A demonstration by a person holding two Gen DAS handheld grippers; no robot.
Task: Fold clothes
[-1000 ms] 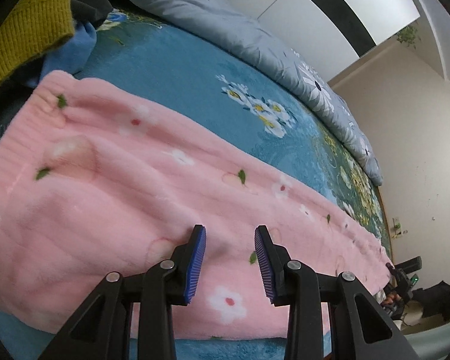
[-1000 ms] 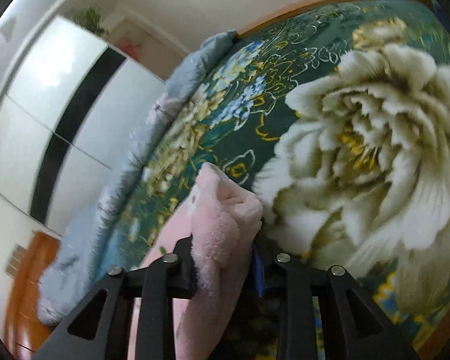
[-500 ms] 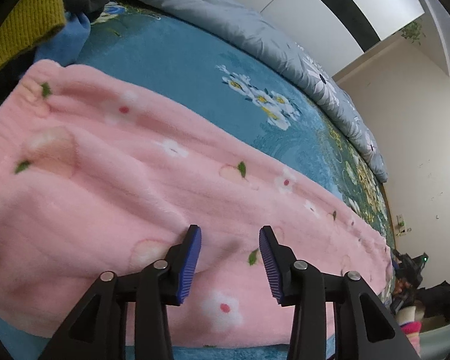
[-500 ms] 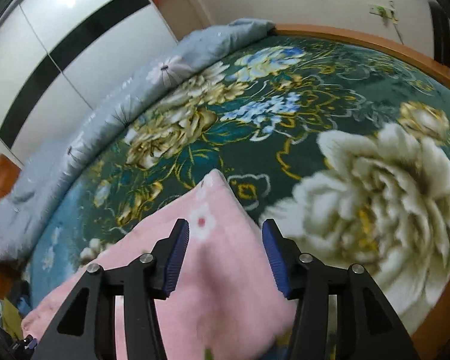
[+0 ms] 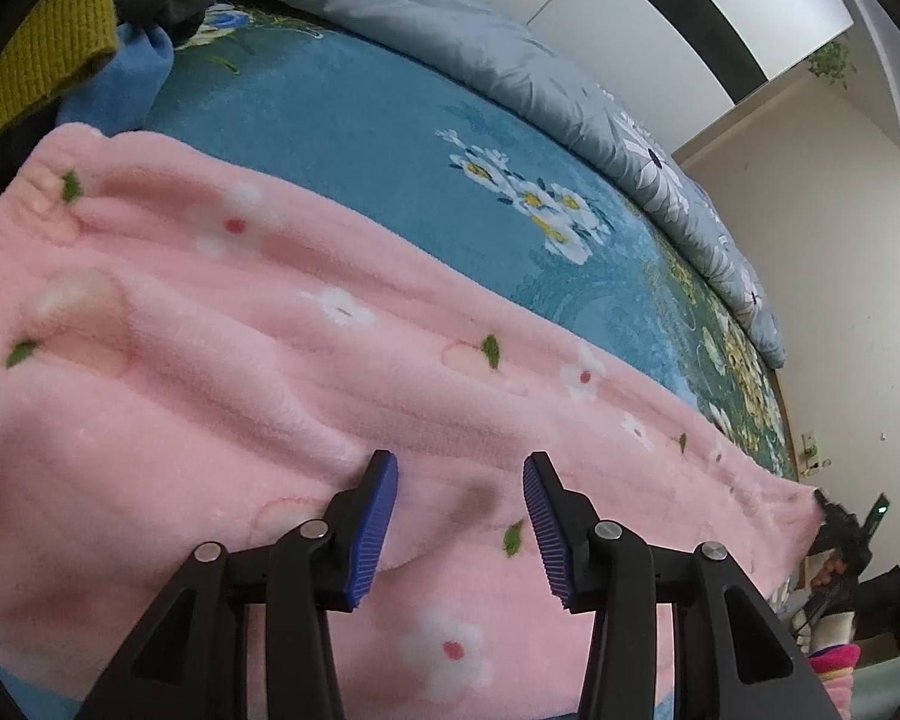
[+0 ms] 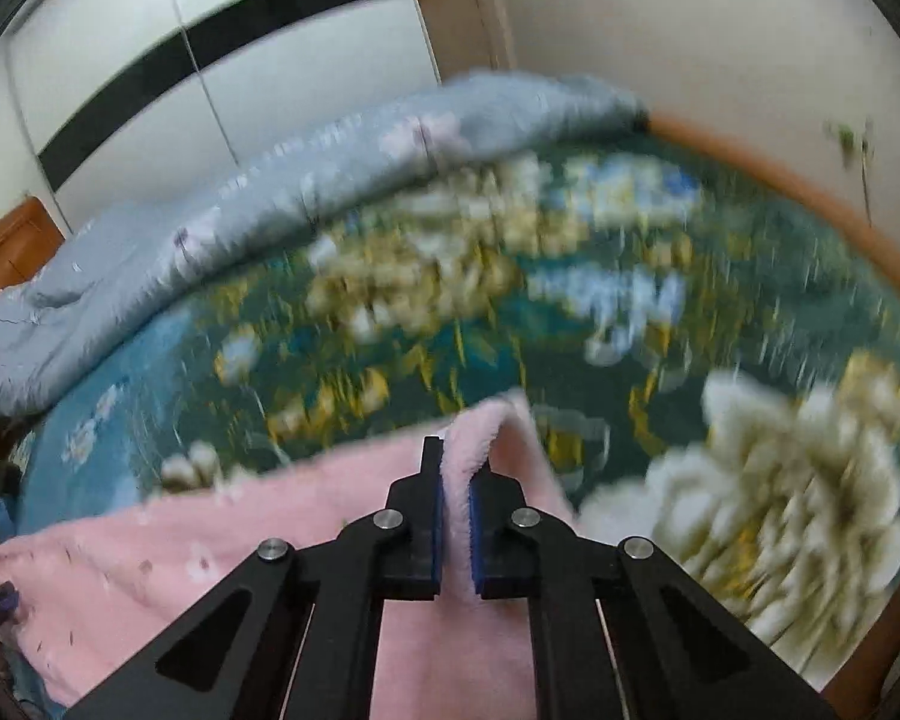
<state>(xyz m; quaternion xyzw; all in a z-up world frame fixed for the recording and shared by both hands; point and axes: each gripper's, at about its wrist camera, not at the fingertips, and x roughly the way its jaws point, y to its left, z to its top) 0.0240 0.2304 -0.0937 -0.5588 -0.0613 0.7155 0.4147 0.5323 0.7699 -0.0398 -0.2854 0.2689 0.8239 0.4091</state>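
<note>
Pink fleece garment (image 5: 222, 360), printed with white flowers and green leaves, lay spread lengthwise across the floral blue-green bedspread (image 5: 360, 138). Left gripper (image 5: 459, 468) hovered low over the garment's near half, jaws parted wide with nothing between them, blue ribbed pads (image 5: 375, 534) facing bare fleece. Right gripper (image 6: 456, 480) had jaws pinched tight on a raised fold at the garment's far end (image 6: 480, 432), toward the foot edge of the bed, near its wooden rim (image 6: 810, 192). Right view motion-blurred. Grey quilt (image 5: 510, 72) bunched along the bed's far edge. Mustard knit (image 5: 42, 60) and blue cloth (image 5: 126, 84) piled beside the garment's other end. No readable writing or labels anywhere.
</note>
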